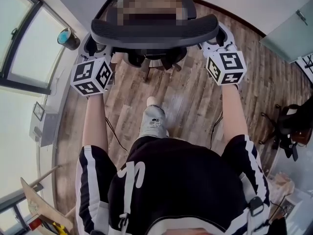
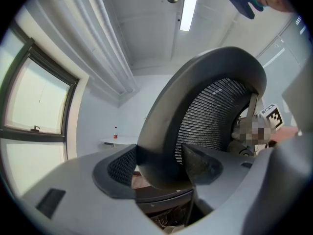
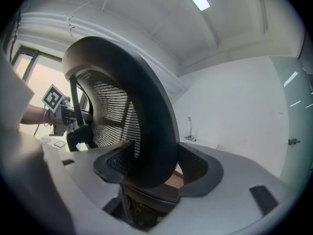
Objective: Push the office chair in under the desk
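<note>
The left gripper (image 2: 159, 163) has its fingers (image 2: 120, 164) closed on the left edge of the office chair (image 2: 210, 106), at the back. The thick grey rim sits between the two dark pads, one pad against its outer side and the other against the black mesh. The right gripper (image 3: 156, 165) pinches the opposite edge of the same back in the same way, with the rim between its fingers (image 3: 195, 166) and the mesh on the inner side.

In the head view the curved top of the back spans from one pair of fingers to the other, and both forearms stretch out behind the grippers. Below the fingers and a little past them, the chair's dark base stands on the wooden floor (image 1: 195, 97). The person's shoe (image 1: 152, 102) is on the near side of that base.

Out to the left of the left fingers is a large window (image 1: 19, 38). Far beyond those fingers a small white table (image 2: 117, 142) stands at the wall, with a red bottle (image 2: 115, 132) on it. Well off to the right of the right fingers stands a second dark chair (image 1: 288, 124). High above the fingers is a long ceiling lamp (image 2: 188, 6).
</note>
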### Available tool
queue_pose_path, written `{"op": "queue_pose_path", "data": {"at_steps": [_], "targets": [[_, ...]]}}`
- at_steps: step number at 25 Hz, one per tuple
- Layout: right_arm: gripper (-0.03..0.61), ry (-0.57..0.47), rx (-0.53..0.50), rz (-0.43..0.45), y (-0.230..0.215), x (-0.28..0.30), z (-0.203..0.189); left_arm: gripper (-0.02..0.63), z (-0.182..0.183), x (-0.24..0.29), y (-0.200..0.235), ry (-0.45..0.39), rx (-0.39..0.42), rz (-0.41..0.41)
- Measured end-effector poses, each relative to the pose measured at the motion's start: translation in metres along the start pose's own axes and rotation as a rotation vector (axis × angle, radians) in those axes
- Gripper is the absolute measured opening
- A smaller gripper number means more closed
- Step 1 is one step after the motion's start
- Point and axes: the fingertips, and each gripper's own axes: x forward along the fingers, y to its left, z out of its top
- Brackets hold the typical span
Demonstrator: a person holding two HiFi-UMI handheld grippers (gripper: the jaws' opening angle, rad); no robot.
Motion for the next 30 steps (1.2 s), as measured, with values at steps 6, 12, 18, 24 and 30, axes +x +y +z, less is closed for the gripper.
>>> {"op": "queue_pose_path", "data": {"at_steps": [6, 12, 18, 24, 30], "targets": [[0.276, -0.014, 0.008, 0.008, -0.002, 0.004, 0.001, 0.287, 0.002, 0.004, 0.003, -0.023, -0.024, -0.008], [0.276, -0.041, 0.005, 0.011, -0.001, 0.010, 0.003, 0.282, 0.003, 0.007, 0.010, -0.045, -0.049, -0.014], [0.276, -0.046, 0.001, 0.006, -0.003, 0.014, 0.003, 0.278, 0.003, 0.011, 0.013, -0.068, -0.077, 0.001], [0.276, -0.027, -0.003, -0.012, -0.005, 0.024, 0.004, 0.276, 0.002, 0.026, 0.021, -0.056, -0.078, -0.005], [0.276, -0.012, 0.008, -0.023, -0.010, 0.037, 0.003, 0.276, 0.001, 0.042, 0.029, -0.048, -0.080, -0.008]]}}
